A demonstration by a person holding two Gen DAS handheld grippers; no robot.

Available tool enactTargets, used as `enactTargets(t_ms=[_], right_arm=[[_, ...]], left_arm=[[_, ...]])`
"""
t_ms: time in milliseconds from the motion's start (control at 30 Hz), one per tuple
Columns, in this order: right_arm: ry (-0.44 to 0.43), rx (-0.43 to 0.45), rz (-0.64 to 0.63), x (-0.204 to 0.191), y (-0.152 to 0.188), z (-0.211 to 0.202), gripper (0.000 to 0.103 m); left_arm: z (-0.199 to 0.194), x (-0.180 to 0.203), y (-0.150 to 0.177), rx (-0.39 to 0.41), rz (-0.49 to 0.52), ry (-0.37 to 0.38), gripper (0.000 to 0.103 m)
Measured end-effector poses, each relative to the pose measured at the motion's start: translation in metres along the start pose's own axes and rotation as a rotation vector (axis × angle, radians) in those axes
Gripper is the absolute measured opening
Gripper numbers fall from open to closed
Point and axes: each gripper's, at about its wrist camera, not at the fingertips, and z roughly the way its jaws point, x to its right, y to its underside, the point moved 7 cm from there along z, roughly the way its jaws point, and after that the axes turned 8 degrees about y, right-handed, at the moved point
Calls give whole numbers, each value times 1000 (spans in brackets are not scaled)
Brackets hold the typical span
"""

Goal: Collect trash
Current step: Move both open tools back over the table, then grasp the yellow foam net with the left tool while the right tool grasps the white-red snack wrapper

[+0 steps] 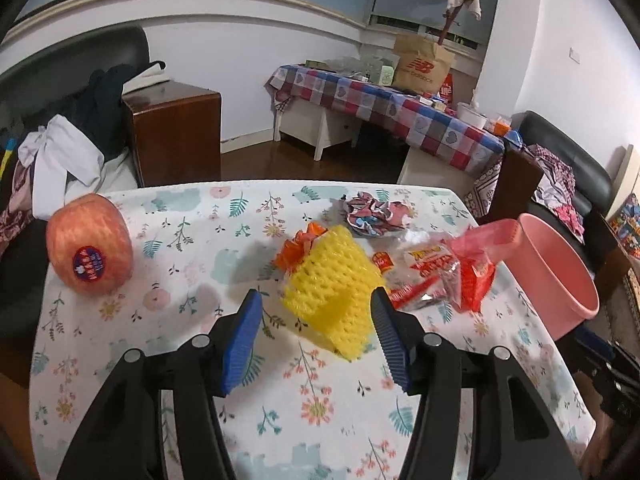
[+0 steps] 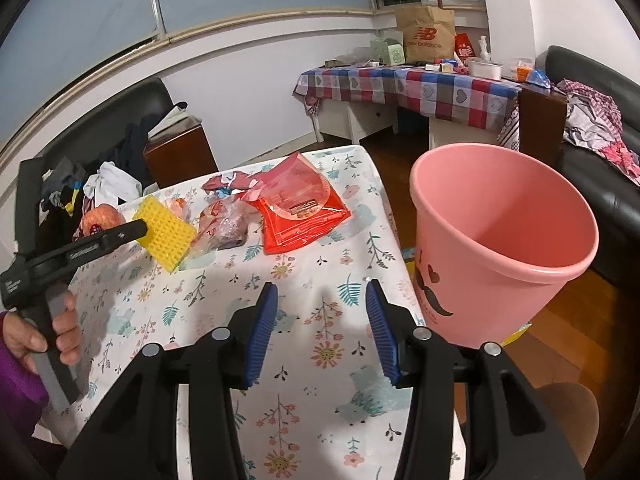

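- Foam net [image 1: 332,288], yellow, lies on the floral worktop [image 1: 192,240], long axis running from near the camera away towards the orange wrapper [image 1: 300,246].
- Left tool [image 1: 316,312] straddles its near end, jaws apart, right pad touching.
- Right tool [image 2: 320,304] hovers over bare cloth, jaws apart, beside the pink bin [image 2: 500,240].

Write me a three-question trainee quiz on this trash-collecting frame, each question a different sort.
1. True or false: the left gripper is shut on the yellow foam net.
2. Where is the pink bin? A) on the table B) beside the table's edge C) on the sofa
3. Fill in: the fruit bearing a sticker is an ____.

Key: 1 false, its fingers stand open around the net; 2 B; 3 apple.
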Motion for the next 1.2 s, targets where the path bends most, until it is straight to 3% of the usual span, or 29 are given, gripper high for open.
enactTargets(t_ms=[67, 133, 233, 533, 833, 1000, 1200], right_arm=[[-16, -8, -6, -6, -2, 2, 47], [-41, -16, -16, -14, -5, 5, 47], [-93, -24, -32, -30, -11, 10, 47], [-239, -65, -24, -74, -32, 43, 47], [-213, -128, 17, -93, -46, 93, 46], [-194, -153, -5, -97, -44, 104, 17], [-218, -118, -4, -93, -43, 86, 14]], left_arm=[[5, -1, 0, 1, -9, 15, 48], [6, 1, 0, 5, -10, 39, 19], [2, 3, 1, 16, -1, 59, 10], [-33, -8, 1, 80, -39, 105, 9], [-49, -16, 6, 88, -64, 127, 9], [-45, -18, 9, 74, -74, 139, 9], [-45, -12, 7, 75, -65, 152, 9]])
